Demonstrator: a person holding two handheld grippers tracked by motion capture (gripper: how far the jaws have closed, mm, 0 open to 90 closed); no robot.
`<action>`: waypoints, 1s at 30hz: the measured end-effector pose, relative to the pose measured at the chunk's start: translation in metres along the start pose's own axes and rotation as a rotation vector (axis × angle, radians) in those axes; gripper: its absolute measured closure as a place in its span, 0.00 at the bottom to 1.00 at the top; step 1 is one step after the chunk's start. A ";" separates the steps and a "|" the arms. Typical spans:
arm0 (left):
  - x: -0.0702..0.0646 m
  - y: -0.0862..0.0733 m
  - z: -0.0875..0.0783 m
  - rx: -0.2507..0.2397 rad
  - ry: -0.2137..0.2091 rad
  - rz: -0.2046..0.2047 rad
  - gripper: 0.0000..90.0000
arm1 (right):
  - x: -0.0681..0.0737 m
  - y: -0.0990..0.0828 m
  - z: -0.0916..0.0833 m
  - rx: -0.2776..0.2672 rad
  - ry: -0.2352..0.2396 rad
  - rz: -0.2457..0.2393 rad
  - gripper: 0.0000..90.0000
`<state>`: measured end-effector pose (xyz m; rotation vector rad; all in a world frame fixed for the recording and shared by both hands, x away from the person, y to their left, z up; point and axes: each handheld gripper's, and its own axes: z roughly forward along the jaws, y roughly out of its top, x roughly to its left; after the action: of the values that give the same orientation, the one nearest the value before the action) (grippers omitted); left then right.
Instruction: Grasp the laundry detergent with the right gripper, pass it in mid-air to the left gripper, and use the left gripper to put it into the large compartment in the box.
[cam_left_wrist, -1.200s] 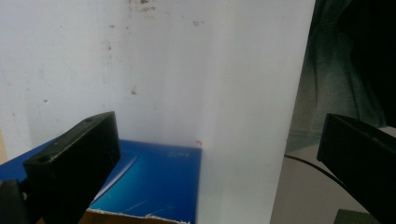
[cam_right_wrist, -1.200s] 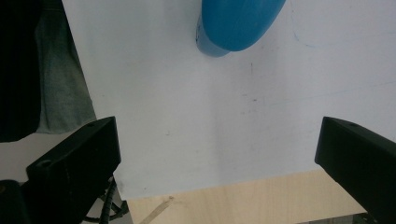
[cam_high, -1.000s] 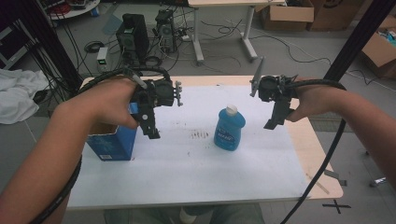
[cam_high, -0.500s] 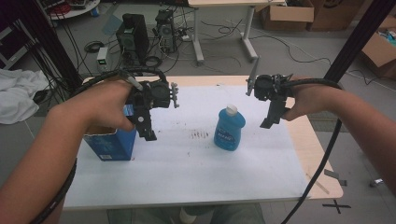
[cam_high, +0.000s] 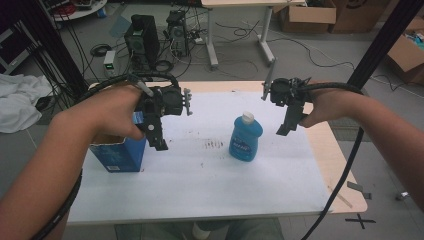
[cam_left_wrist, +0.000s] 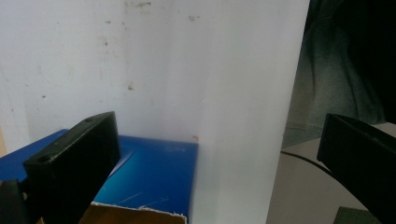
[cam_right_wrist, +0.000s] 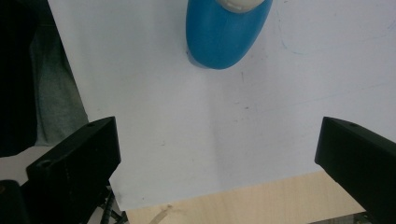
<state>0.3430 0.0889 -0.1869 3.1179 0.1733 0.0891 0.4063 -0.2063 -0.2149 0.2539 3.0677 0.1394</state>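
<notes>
Table (cam_high: 210, 185), white sheet on top, wood edge bare at right. Blue box (cam_high: 119, 154) at left, top torn open, standing near front-left of sheet. Blue bottle (cam_high: 245, 137) upright at centre, white cap, well apart from box. Left gripper (cam_high: 159, 140) above box's right edge, jaws spread wide, nothing between. Right gripper (cam_high: 285, 129) right of bottle, raised off table, jaws released, empty.

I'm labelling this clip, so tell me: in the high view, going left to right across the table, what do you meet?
Open blue cardboard box → left tool held above the white sheet → blue plastic bottle with a white cap → right tool, also held up.
</notes>
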 end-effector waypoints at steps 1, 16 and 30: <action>0.000 0.000 0.000 0.000 -0.001 0.000 0.00 | 0.000 0.001 0.000 0.004 -0.003 0.000 0.00; -0.001 -0.002 -0.001 -0.004 0.003 0.007 0.00 | -0.001 -0.010 -0.003 -0.041 -0.017 0.034 0.00; -0.003 -0.005 -0.001 -0.014 0.006 0.012 0.00 | 0.000 -0.064 -0.002 -0.372 -0.056 0.129 0.00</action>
<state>0.3391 0.0932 -0.1864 3.1054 0.1537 0.0995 0.3958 -0.2691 -0.2186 0.4217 2.8927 0.6862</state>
